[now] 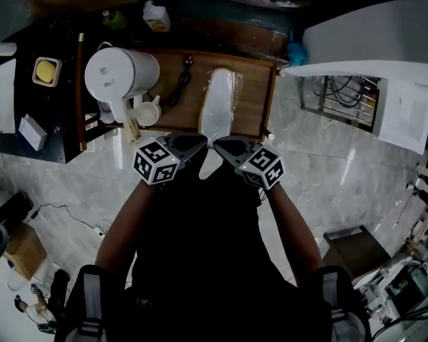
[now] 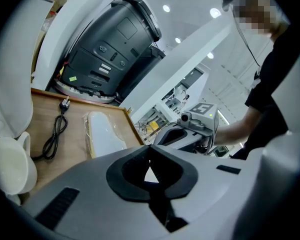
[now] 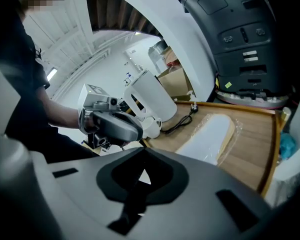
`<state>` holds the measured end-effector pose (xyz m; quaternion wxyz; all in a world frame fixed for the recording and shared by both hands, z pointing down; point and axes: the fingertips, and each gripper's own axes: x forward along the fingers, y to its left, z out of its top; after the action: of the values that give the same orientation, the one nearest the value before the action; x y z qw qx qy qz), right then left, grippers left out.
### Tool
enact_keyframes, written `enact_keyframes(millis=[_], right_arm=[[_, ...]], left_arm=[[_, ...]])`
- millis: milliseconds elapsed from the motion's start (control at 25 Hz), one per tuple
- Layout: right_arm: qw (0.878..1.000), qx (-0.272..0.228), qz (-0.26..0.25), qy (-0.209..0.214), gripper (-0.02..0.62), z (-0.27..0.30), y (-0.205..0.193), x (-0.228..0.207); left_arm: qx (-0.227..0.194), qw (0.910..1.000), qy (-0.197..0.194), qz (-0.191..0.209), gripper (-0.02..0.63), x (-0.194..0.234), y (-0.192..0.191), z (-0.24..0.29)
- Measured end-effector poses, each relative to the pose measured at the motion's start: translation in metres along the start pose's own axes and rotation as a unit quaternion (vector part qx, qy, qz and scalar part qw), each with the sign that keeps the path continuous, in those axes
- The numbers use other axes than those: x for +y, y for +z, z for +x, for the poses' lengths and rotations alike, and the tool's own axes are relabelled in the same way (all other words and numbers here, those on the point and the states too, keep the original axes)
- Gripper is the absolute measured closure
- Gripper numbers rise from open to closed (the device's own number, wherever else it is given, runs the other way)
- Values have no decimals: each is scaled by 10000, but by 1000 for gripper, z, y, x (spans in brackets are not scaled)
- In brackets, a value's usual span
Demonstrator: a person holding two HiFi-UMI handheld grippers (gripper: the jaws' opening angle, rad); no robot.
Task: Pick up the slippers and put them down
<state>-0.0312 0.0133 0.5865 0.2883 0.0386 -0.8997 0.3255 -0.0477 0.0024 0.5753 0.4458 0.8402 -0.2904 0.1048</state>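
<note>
Right, both tools are clenched with nothing between the jaws: left hand-held gripper [image 1: 200, 142], right hand-held gripper [image 1: 220, 145], tips nearly meeting just short of the near edge of the table [image 1: 255, 95]. The slippers [image 1: 220, 102] lie flat on the table just ahead, sealed in clear wrap, long axis pointing away from the person, untouched.

My read of the step: the reach for the pick. To do it well:
- Open the jaws before getting to the pack; shut tips will only shove it.
- Take the near end, one hand-held gripper per long side, pads on the slipper body and not on loose film, since the wrap looks slippery.
- Lift level, and set it down flat before letting go.
- Stay off the cord [image 1: 177, 91] and cup [image 1: 148, 112] to the left of the pack.

Counts: two hand-held grippers, one wrapped slipper pack (can't tell how many slippers are inside), one cord, one cup, one white kettle [image 1: 121, 73].
</note>
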Motion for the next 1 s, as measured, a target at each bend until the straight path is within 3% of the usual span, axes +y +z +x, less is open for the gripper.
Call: enact_keyframes(millis=[760, 1000], right_arm=[[9992, 1, 309, -240, 583, 17, -30, -31], [9984, -21, 391, -405, 541, 22, -34, -42]], left_arm=[[178, 9993, 82, -311, 592, 42, -30, 15], [262, 9990, 84, -340, 591, 48, -37, 20]])
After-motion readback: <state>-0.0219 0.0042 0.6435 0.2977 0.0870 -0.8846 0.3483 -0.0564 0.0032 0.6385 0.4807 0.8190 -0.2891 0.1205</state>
